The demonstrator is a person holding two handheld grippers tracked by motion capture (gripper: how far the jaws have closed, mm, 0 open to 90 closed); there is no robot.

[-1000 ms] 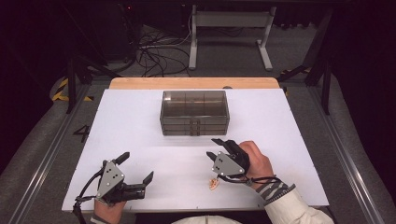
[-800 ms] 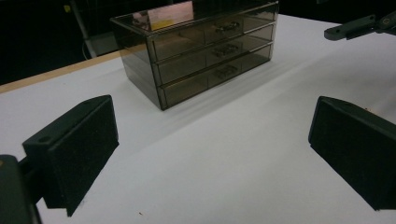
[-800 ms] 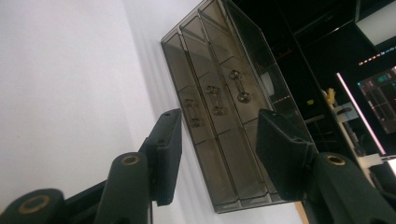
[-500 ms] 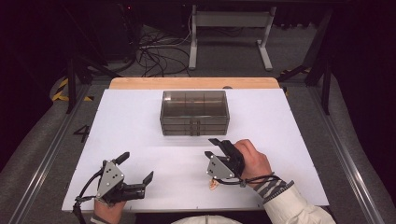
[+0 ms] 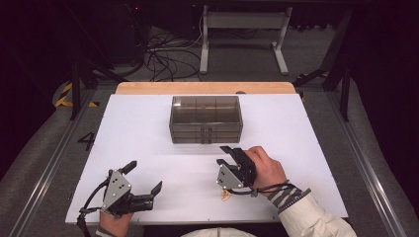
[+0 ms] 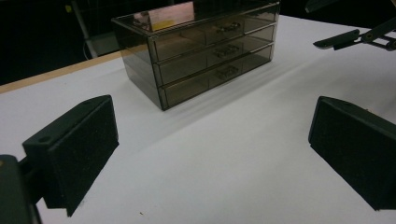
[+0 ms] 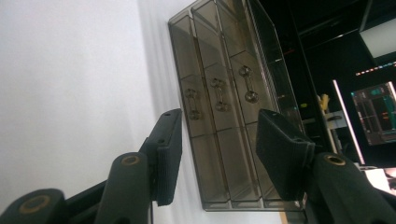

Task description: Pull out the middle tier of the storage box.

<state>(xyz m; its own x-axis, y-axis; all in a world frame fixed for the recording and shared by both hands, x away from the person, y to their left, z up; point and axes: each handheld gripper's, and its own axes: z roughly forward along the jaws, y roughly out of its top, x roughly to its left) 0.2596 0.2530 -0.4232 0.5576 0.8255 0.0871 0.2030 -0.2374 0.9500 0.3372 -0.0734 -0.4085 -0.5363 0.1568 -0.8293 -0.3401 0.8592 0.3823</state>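
Left gripper [image 5: 146,179] parked near, jaws apart and empty; right gripper [image 5: 228,155] rolled sideways just short of the drawer box [image 5: 206,120], jaws half-spread, holding nothing: approach step, next align on a drawer handle [image 7: 247,84].

Drawer organizer [image 5: 206,120]: glossy, smoky translucent plastic with small metal handles. Counter [image 5: 148,133]: matt white, smooth, with a pale wood strip along its far edge. Jaws: matt black, foam-like pads.
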